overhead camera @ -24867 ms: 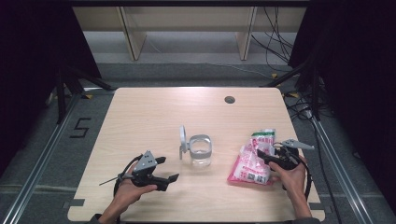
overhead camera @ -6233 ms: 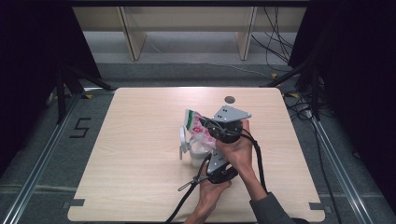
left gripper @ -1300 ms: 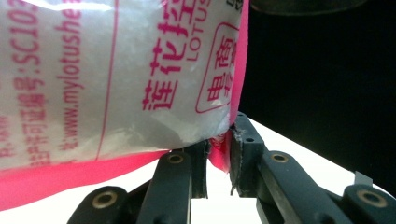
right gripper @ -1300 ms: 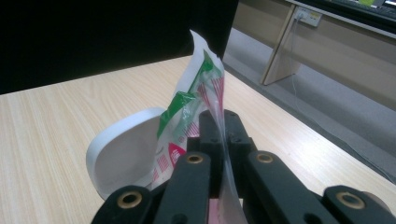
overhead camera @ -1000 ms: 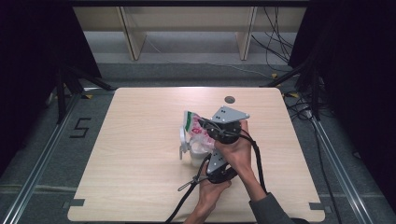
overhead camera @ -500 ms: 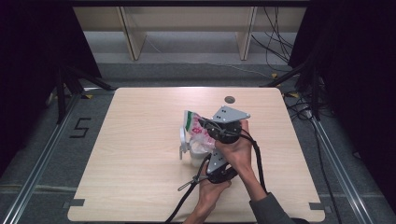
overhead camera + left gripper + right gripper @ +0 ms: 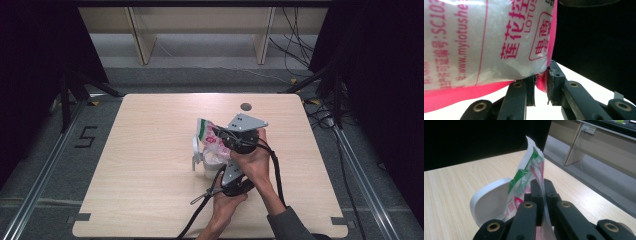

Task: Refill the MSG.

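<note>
A pink, white and green bag (image 7: 209,139) is held tilted over a clear jar (image 7: 212,169), whose white lid (image 7: 195,150) stands open at its left. My right gripper (image 7: 221,136) is shut on the bag's upper side edge (image 7: 534,165); the white lid (image 7: 490,203) lies behind it. My left gripper (image 7: 223,172), lower and nearer the person, is shut on the bag's pink bottom seam (image 7: 541,82). The bag (image 7: 486,42) hangs close above those jaws, printed side facing the camera. What is inside the jar is hidden by the bag and the hands.
The light wooden table (image 7: 150,200) has a round dark grommet (image 7: 245,106) near its far edge. Black cables (image 7: 200,210) trail from the grippers toward the front edge. Shelf legs (image 7: 142,45) and floor cables (image 7: 300,40) lie beyond the table.
Long ago the bag lay at the table's right in the right gripper and the left gripper rested at the left. Over the last second both grippers and the bag hold nearly still.
</note>
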A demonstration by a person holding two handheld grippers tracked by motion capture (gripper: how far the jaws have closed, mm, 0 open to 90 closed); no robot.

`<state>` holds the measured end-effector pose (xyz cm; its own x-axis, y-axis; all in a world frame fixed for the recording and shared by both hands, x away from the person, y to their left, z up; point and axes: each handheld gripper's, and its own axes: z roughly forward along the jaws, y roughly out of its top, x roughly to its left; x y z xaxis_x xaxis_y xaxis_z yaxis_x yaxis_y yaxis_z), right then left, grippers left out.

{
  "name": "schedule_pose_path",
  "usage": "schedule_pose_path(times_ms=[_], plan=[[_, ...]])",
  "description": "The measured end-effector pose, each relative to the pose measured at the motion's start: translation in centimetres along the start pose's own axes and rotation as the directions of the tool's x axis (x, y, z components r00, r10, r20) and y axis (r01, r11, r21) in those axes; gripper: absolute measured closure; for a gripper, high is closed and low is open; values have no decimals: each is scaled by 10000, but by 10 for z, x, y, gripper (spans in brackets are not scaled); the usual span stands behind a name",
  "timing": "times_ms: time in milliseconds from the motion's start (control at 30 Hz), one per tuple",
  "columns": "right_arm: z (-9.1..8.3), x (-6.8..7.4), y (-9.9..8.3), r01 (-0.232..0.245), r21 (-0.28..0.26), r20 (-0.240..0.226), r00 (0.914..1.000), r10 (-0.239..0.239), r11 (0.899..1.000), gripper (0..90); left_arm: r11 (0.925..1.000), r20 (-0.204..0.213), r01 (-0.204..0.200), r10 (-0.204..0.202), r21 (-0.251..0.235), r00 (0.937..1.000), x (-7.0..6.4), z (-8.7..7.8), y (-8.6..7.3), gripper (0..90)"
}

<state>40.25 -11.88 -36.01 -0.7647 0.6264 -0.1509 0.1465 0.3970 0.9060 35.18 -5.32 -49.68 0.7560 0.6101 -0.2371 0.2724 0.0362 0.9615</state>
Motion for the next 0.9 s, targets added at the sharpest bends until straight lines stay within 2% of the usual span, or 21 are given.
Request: schedule_pose_path(times_ms=[67,100,200,233,267,367,433,467,533,667,733,767,900], plan=[[1,0,0,30,-23,72,10000,-30,10000,896,10000,-8,19,-19,-59,10000,0,1,0,783],[1,0,-1,11,-15,47,10000,-11,10000,896,9999,-132,-18,19,143,9999,0,-1,0,783],[0,-1,0,94,-2,82,9999,-94,10000,897,10000,19,25,-25,-1,10000,0,0,0,783],[1,0,-1,-9,14,38,10000,9,10000,896,10000,-4,35,-35,-49,10000,0,1,0,783],[1,0,0,-1,15,25,10000,0,10000,897,9999,-130,-3,4,129,9999,0,-1,0,783],[1,0,0,26,-27,31,10000,-26,10000,896,9999,-154,-4,7,160,9999,0,-1,0,783],[2,1,-1,-40,42,64,10000,40,10000,896,10000,17,13,-13,-41,10000,1,1,0,782],[2,1,-1,-38,108,-51,10000,39,9999,896,10000,-39,-6,6,67,10000,0,0,0,782],[2,1,-1,32,-24,93,10000,-32,10000,896,10000,8,16,-16,13,10000,0,0,0,782],[2,1,-1,36,-15,90,10000,-36,10000,897,10000,4,4,-4,39,10000,0,0,0,782],[1,1,-1,-150,130,-52,9999,151,9998,897,10000,-5,23,-23,12,10000,0,0,0,781],[1,0,0,16,28,20,10000,-16,10000,897,10000,-1,12,-12,3,10000,-1,0,0,781],[1,2,0,-76,29,-13,10000,76,10000,897,10000,-7,8,-8,12,10000,0,0,0,781]])
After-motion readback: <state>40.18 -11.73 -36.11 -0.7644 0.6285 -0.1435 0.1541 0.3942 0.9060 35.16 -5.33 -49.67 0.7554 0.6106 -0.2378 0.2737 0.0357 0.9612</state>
